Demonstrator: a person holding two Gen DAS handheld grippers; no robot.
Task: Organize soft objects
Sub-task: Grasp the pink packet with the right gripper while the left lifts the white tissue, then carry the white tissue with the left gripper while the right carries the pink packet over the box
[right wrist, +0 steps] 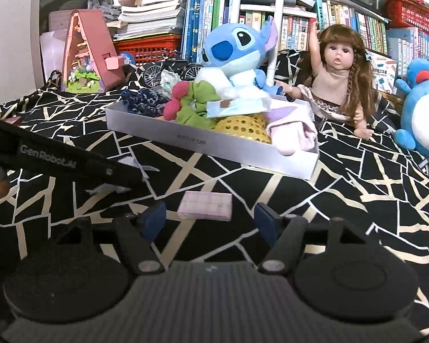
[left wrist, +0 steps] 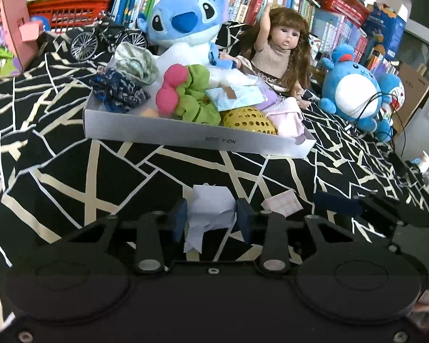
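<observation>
The left claw point(left wrist: 211, 218) was clamped on a crumpled white tissue point(left wrist: 208, 214), held just above the black cloth point(left wrist: 71, 154) with its pale crack pattern, in front of the long side of the white tray point(left wrist: 186, 135). The right claw point(right wrist: 211, 220) stood with its blue pads point(right wrist: 154, 218) wide apart around a small pink checked pad point(right wrist: 205, 205) that lay flat on the cloth, also in front of the tray and touching neither pad. The tray was already heaped with soft things: a dark blue patterned cloth point(left wrist: 118, 93) at its left end, a pink and green scrunchie point(left wrist: 186, 94) near the middle, a light blue packet point(left wrist: 234, 95) beside that, a yellow perforated ball point(left wrist: 248, 121) against the front wall, and a pale pink cloth point(left wrist: 287, 117) at its right end. Behind the tray sat a blue plush toy point(left wrist: 183, 20) and a long-haired doll point(left wrist: 283, 48); a round blue plush point(left wrist: 354, 88) sat to the tray's right.
</observation>
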